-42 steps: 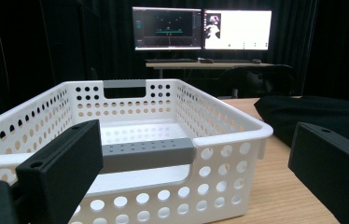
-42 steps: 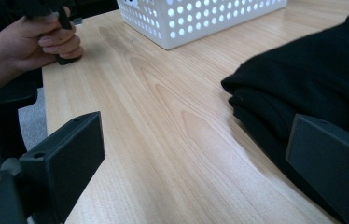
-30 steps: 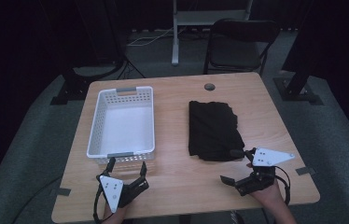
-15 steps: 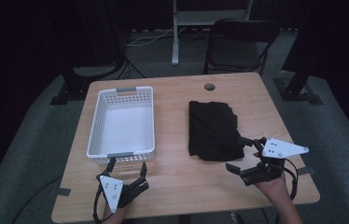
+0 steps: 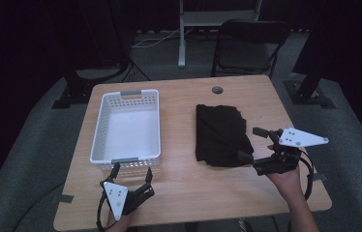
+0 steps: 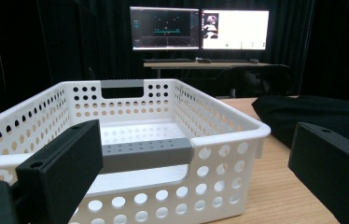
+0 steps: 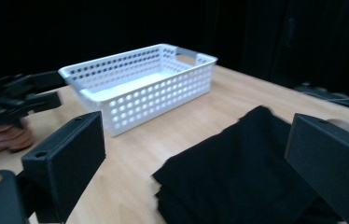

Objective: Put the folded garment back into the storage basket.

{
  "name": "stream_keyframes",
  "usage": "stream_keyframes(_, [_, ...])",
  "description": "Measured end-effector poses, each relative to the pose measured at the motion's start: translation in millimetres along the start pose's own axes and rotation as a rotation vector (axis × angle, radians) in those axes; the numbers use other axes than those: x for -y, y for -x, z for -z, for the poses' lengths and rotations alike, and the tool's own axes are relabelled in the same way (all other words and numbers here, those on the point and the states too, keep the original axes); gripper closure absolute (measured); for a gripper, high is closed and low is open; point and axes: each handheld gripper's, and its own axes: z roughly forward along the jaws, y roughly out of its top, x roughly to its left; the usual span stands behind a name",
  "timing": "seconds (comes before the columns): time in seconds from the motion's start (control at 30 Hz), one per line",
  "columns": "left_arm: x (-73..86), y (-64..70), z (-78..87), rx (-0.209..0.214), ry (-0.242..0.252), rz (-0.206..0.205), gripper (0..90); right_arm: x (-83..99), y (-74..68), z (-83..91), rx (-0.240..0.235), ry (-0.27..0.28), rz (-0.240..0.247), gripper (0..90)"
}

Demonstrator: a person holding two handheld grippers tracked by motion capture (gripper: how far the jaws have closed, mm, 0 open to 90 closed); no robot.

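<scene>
Right claw (image 5: 255, 143) agape beside cloth (image 5: 220, 134)

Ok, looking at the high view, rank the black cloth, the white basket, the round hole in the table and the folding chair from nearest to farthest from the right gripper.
From the right gripper:
1. Black cloth, right at its jaws, centre-right of the table.
2. Round hole, near the table's far edge.
3. White basket, on the table's left side.
4. Folding chair, beyond the table's far edge.

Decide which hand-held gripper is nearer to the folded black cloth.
The right. The right hand-held gripper is open at the black cloth's near right corner; the left hand-held gripper sits in front of the white basket, across the table.
</scene>
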Motion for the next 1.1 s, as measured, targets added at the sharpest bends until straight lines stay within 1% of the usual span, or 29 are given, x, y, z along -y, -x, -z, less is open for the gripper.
stream_keyframes(0.03, [0.0, 0.0, 0.0, 0.000, 0.000, 0.000, 4.5, -0.7, 1.7, -0.1, 0.005, 0.006, 0.000, 5.0])
stream_keyframes(0.1, [0.0, 0.0, 0.0, 0.000, 0.000, -0.001, 4.5, -2.4, 4.6, -1.7, 0.017, -0.004, -0.008, 5.0])
stream_keyframes(0.2, [0.0, 0.0, 0.0, 0.000, 0.000, 0.000, 4.5, -3.9, 7.2, -3.0, 0.023, -0.003, -0.015, 5.0])
stream_keyframes(0.37, [0.0, -0.1, 0.0, 0.000, -0.001, -0.001, 4.5, -7.5, 16.0, -10.4, 0.046, -0.025, -0.028, 5.0])
stream_keyframes(0.4, [0.0, -0.1, 0.0, 0.000, -0.001, -0.002, 4.5, -7.5, 16.0, -10.4, 0.046, -0.025, -0.028, 5.0])
stream_keyframes(0.43, [0.0, 0.0, 0.0, 0.000, -0.001, -0.001, 4.5, -8.5, 19.9, -13.7, 0.043, -0.025, -0.042, 5.0])
stream_keyframes(0.47, [0.0, -0.1, 0.0, 0.000, -0.001, -0.001, 4.5, -8.5, 21.2, -14.3, 0.037, -0.014, -0.046, 5.1])
stream_keyframes(0.5, [0.0, -0.1, 0.0, 0.000, -0.001, -0.001, 4.5, -8.5, 23.0, -15.3, 0.017, -0.002, -0.062, 5.1])
stream_keyframes(0.53, [0.0, 0.0, 0.0, 0.000, 0.000, 0.000, 4.5, -8.8, 24.5, -16.5, 0.020, -0.005, -0.069, 5.1])
stream_keyframes(0.6, [0.0, 0.0, -0.1, 0.000, 0.000, 0.000, 4.5, -9.0, 25.3, -17.6, 0.029, -0.003, -0.066, 5.1])
stream_keyframes(0.67, [0.0, 0.0, 0.0, 0.000, 0.000, 0.000, 4.5, -9.4, 30.5, -21.3, 0.039, -0.008, -0.079, 5.1])
stream_keyframes(0.7, [0.0, 0.0, 0.0, 0.000, 0.000, 0.000, 4.5, -9.5, 32.4, -22.8, 0.039, -0.013, -0.085, 5.1])
stream_keyframes(0.77, [0.0, 0.0, 0.0, 0.000, 0.000, 0.000, 4.5, -9.0, 36.6, -26.0, 0.057, -0.023, -0.086, 5.2])
stream_keyframes(0.8, [0.0, 0.0, 0.0, 0.000, 0.000, 0.000, 4.5, -8.3, 38.9, -27.7, 0.058, -0.032, -0.093, 5.7])
stream_keyframes(0.83, [0.0, 0.0, 0.0, 0.000, 0.000, 0.000, 4.5, -7.5, 41.2, -29.6, 0.071, -0.038, -0.097, 5.7])
stream_keyframes(0.9, [0.0, 0.0, 0.0, 0.000, 0.000, 0.000, 4.5, -5.4, 46.6, -33.2, 0.082, -0.053, -0.106, 5.7])
stream_keyframes(0.93, [0.0, 0.0, 0.0, 0.000, 0.000, 0.000, 4.5, -4.2, 49.1, -35.3, 0.098, -0.061, -0.106, 5.7])
stream_keyframes(0.97, [0.0, 0.0, 0.0, 0.000, 0.000, 0.000, 4.5, -3.0, 52.0, -37.5, 0.099, -0.068, -0.114, 5.7])
stream_keyframes(1.0, [0.0, 0.0, 0.0, 0.000, 0.000, 0.000, 4.5, -3.0, 52.0, -37.5, 0.099, -0.068, -0.114, 5.7])
stream_keyframes(1.03, [0.0, 0.0, 0.0, 0.000, 0.000, 0.000, 4.5, 0.5, 59.1, -43.0, 0.110, -0.089, -0.127, 5.7])
stream_keyframes(1.1, [0.0, 0.0, 0.0, 0.000, 0.000, 0.000, 4.5, 3.7, 64.5, -47.4, 0.118, -0.104, -0.145, 5.7])
